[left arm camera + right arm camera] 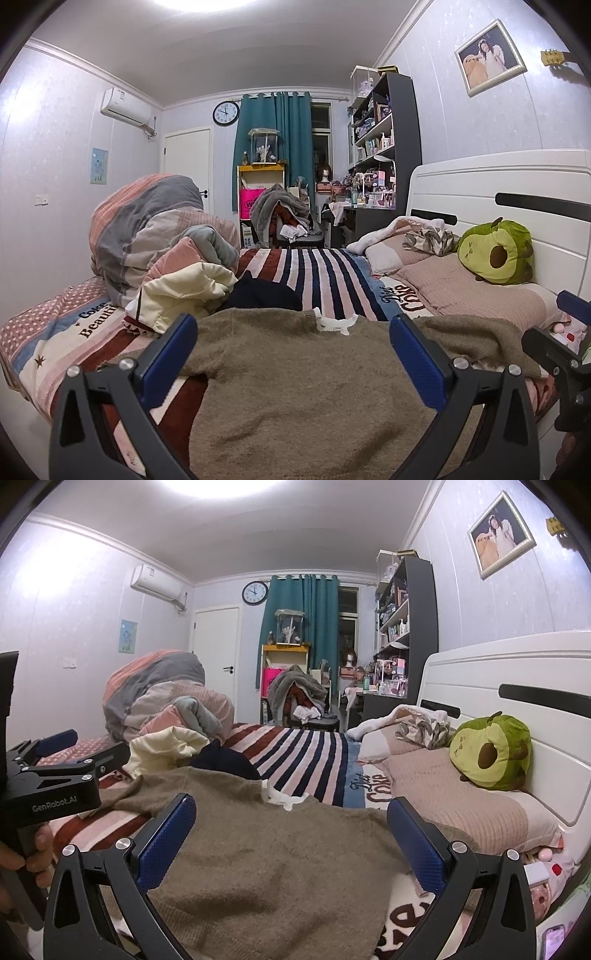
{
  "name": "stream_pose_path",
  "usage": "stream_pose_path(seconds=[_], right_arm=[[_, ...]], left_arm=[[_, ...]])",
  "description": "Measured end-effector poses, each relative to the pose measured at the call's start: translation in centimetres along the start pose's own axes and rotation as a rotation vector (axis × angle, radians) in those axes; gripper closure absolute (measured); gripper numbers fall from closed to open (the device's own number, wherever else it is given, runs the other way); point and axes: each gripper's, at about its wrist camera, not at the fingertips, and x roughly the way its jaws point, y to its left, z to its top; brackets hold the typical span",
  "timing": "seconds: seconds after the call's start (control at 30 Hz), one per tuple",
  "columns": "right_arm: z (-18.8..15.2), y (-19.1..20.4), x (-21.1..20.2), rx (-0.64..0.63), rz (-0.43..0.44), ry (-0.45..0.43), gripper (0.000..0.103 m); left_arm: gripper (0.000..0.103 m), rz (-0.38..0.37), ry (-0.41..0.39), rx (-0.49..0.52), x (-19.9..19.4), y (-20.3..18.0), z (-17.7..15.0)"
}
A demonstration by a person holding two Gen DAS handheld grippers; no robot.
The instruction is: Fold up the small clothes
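A brown knit sweater (295, 376) lies spread flat on the striped bed, its white collar (334, 324) at the far end. It also shows in the right wrist view (266, 856). My left gripper (293, 332) is open and empty, its blue pads above the sweater's near part. My right gripper (291, 816) is open and empty over the sweater's right side. The left gripper (70, 749) shows at the left of the right wrist view, held by a hand.
A cream garment (184, 291) and a dark garment (262, 293) lie beyond the sweater. A bunched quilt (147, 229) sits at the left. Pillows (461, 291) and a green avocado plush (496, 253) lie by the white headboard (517, 192) on the right.
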Motion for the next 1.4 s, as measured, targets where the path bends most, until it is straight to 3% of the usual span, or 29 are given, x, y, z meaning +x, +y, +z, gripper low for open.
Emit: stream_pose_path(seconds=[0.57,0.63,0.77,0.93,1.07,1.2,1.4], right_arm=[[-1.5,0.7,2.5,-0.009,0.023,0.020,0.001],[-1.8,1.1,3.2,0.002,0.055,0.019,0.001],[-3.0,2.7,5.6,0.003,0.064,0.063,0.001],[-5.8,4.1,10.5,-0.003,0.117,0.223,0.001],[-7.5,4.7,14.3,0.023,0.161,0.326,0.001],[-8.6,5.0,17.0,0.059,0.217,0.390,0.001],[-9.9,6.4,19.6,0.029,0.236,0.448,0.001]], left_arm=[[0.001,0.000,0.043,-0.006,2.6,0.5,-0.7],[0.001,0.004,0.059,-0.007,3.5,1.6,-1.2],[0.001,-0.079,0.112,-0.084,5.9,6.2,-3.0],[0.001,0.124,0.214,-0.036,9.9,14.0,-6.4],[0.001,0.193,0.273,-0.071,12.2,20.3,-8.7],[0.001,0.271,0.347,-0.173,14.6,27.4,-11.1],[0.001,0.352,0.398,-0.243,17.1,32.8,-14.2]])
